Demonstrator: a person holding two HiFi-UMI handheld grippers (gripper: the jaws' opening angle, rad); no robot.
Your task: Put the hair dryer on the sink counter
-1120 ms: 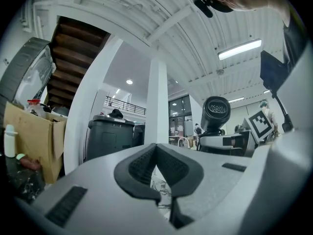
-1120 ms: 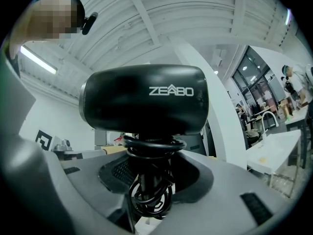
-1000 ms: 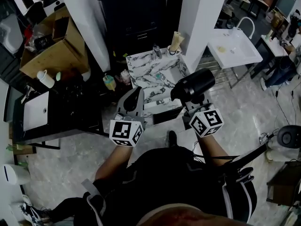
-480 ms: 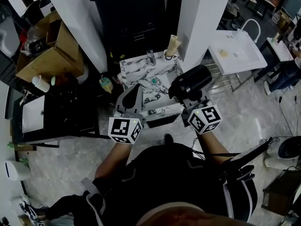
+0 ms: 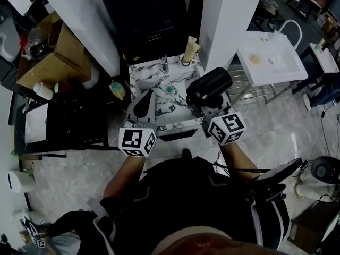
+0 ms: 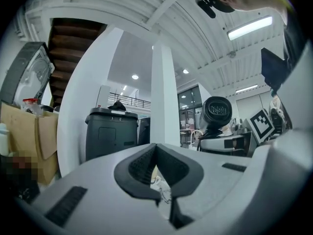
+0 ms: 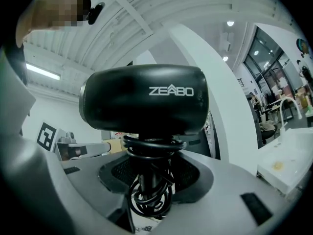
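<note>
**Item 1, hair dryer (image 5: 209, 86):** black, barrel-bodied, maker's name in pale letters on the side. Its cord is coiled round the handle. It is held in the air and not yet set down. In the head view it hangs over the near right part of the counter.

**Item 2, right gripper (image 5: 204, 110):** jaws stand wide and are clamped on the cord-wrapped handle. The barrel rides above them in the right gripper view.

**Item 3, left gripper (image 5: 144, 101):** jaws drawn together with nothing between them. Only a thin slit shows the counter beyond. It is carried beside the right gripper, over the near left part of the counter.

**Item 4, sink counter (image 5: 146, 78):** marble-patterned top, just ahead of the person. A tap (image 5: 164, 62) and a cup (image 5: 186, 56) stand at its far edge. The near half looks bare.

**Item 5, surroundings:**
- white pillar (image 5: 228, 20) at far right
- white basin (image 5: 271, 57) further right
- dark cabinet (image 5: 154, 15) beyond the counter
- cardboard box (image 5: 45, 57) at far left

**Step in hand:** carrying, judged near its end, with the dryer arriving above the target.

**Next move calls for:** lowering the dryer onto the bare near part of the marble, clear of the tap and cup. It should be laid on its side so the barrel cannot roll off the right edge. The right jaws open only once it rests
</note>
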